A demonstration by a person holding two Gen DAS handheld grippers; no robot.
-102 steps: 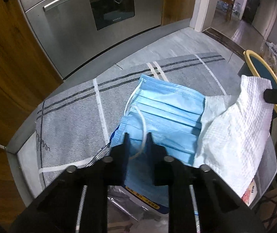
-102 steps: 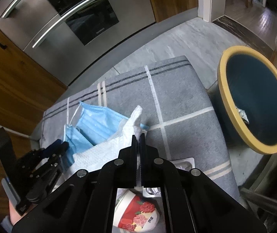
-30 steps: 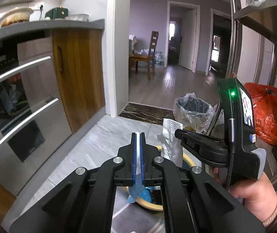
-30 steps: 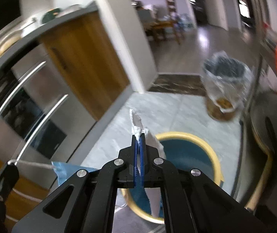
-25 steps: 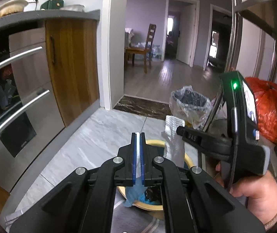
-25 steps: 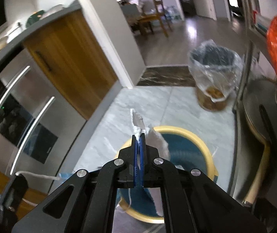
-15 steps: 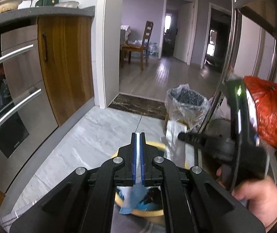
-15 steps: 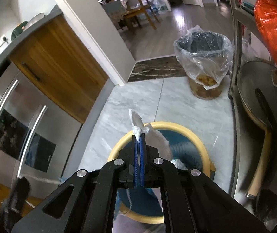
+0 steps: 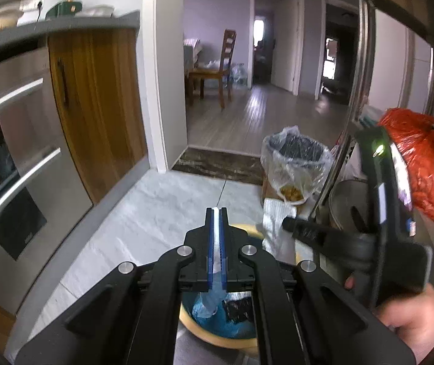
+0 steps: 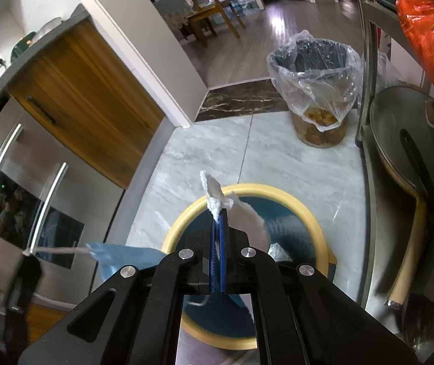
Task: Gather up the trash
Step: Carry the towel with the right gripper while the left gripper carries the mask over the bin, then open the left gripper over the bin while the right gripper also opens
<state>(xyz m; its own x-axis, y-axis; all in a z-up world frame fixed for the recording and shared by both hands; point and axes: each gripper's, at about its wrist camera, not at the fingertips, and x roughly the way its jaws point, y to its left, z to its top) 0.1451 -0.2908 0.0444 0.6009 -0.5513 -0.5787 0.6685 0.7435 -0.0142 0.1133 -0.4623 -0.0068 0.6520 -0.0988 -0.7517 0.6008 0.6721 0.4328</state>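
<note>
My left gripper is shut on the white ear loop of a blue face mask. The mask hangs below it over the teal bin with a yellow rim. In the right wrist view the mask stretches from the blurred left gripper toward the bin. My right gripper is shut on a white paper towel, which droops over the bin's opening. The left wrist view shows the right gripper with the towel just to the right, held by a person's hand.
A trash can lined with a clear bag stands on the marble floor beyond the bin. To the right, a metal rack holds a pan and an orange-red bag. A steel oven and wooden cabinet are on the left.
Both grippers lifted the mask and the towel off the grey checked cloth and carried them to the bin. Over the last second both have sunk closer to its rim.
</note>
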